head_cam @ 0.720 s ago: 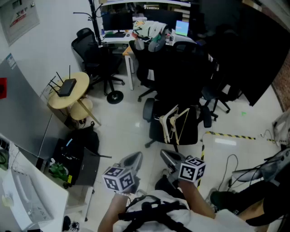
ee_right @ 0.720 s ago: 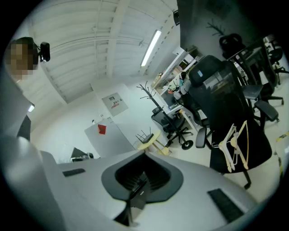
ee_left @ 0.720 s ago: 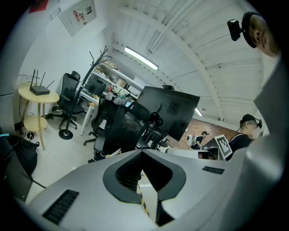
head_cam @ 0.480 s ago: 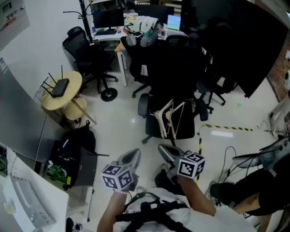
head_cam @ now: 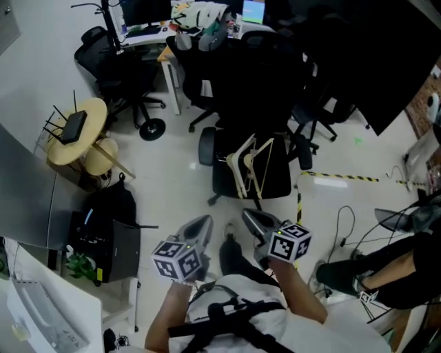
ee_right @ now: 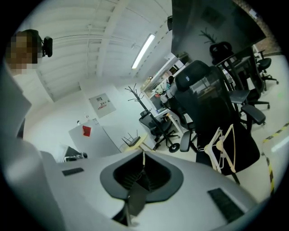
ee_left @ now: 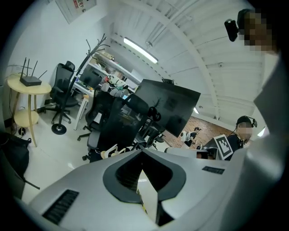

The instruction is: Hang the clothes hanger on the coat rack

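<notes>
Ahead, open floor [head_cam: 172,186] fronts the chair [head_cam: 277,180] holding hangers [head_cam: 238,171].

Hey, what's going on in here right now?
A person holds the left gripper and right gripper low in front, both with jaws together and empty. Cream clothes hangers rest on a black office chair just ahead, untouched. The coat rack stands farther off beside the desks.

Hangers: pale wooden clothes hangers [head_cam: 251,165] on the black office chair [head_cam: 275,183], ahead of both grippers.
Left: round wooden side table [head_cam: 86,138] carrying a black router [head_cam: 72,127].
Far left: black pole coat rack [head_cam: 109,27], behind the table.
Near: left gripper [head_cam: 198,231] beside right gripper [head_cam: 256,224].
</notes>
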A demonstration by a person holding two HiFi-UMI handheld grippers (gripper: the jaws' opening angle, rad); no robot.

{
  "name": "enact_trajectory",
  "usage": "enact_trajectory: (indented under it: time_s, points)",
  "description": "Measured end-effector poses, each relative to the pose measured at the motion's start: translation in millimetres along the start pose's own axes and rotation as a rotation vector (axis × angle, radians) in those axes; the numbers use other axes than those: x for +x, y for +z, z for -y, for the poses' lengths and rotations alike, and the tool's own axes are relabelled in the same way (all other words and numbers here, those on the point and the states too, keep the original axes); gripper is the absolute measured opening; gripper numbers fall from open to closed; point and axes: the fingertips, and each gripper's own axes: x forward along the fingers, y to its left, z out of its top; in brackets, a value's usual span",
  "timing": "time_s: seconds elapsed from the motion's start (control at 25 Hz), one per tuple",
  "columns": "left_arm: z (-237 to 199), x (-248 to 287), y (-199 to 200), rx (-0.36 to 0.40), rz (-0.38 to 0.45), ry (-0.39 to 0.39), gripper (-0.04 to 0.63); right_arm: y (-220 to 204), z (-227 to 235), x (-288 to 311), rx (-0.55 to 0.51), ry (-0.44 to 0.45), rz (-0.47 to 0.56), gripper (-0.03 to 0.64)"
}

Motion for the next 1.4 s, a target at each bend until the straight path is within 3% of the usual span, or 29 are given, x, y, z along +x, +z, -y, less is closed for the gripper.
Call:
enact_trajectory:
  time_s: [0.36, 0.6, 0.92, 1.32, 1.4]
  points:
    - [-42, 84, 14, 0.009, -0.085, 0.011, -0.012, 28, 84, 56, 0.024, -0.096, -0.01, 0.039]
    - [-70, 143, 24, 0.015, -0.149, 0.027, -0.012, 30, 145, 97, 0.065, -0.142, -0.076, 0.123]
    - [-97, 221, 8, 0.02, -0.233, 0.048, -0.012, 27, 215, 126, 0.09, -0.2, -0.154, 0.16]
    - [-145, 277, -19, -0.025, -0.308, 0.111, -0.012, 9, 293, 172, 0.062, -0.274, -0.26, 0.197]
    - [-156, 286, -25, -0.03, -0.329, 0.117, -0.012, 1, 309, 184, 0.053, -0.297, -0.285, 0.229]
